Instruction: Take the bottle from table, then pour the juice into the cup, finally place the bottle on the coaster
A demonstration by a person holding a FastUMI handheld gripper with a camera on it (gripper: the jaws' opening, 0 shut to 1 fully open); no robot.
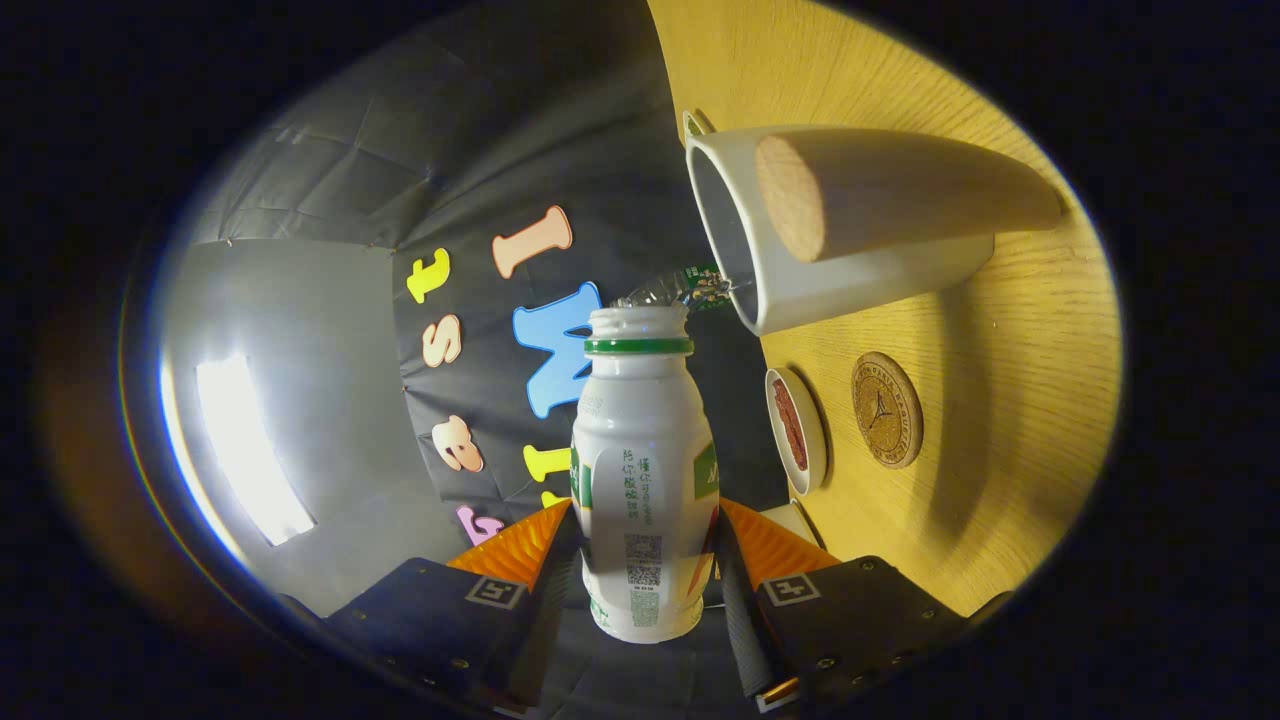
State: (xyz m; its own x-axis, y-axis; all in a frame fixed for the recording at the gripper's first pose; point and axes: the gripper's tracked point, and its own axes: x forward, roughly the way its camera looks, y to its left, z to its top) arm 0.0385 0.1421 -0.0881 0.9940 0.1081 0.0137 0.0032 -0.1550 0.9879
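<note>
The claw (645, 570) is clamped on the white bottle (643, 470), one finger pressing each side of its lower body, with the open, green-ringed neck pointing to 12 o'clock. Just past the neck at 1 o'clock gapes the white cup (800, 275), standing on the wooden counter (1020, 420). At 3 o'clock from the bottle lie a small white dish (797, 430) and, beyond it, the round cork coaster (886, 409).

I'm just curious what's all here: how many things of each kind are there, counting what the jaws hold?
Bottles: 2, a white bottle in the jaws and a clear bottle behind it
Cups: 1
Coasters: 1
Small dishes: 1
Total: 5
</note>
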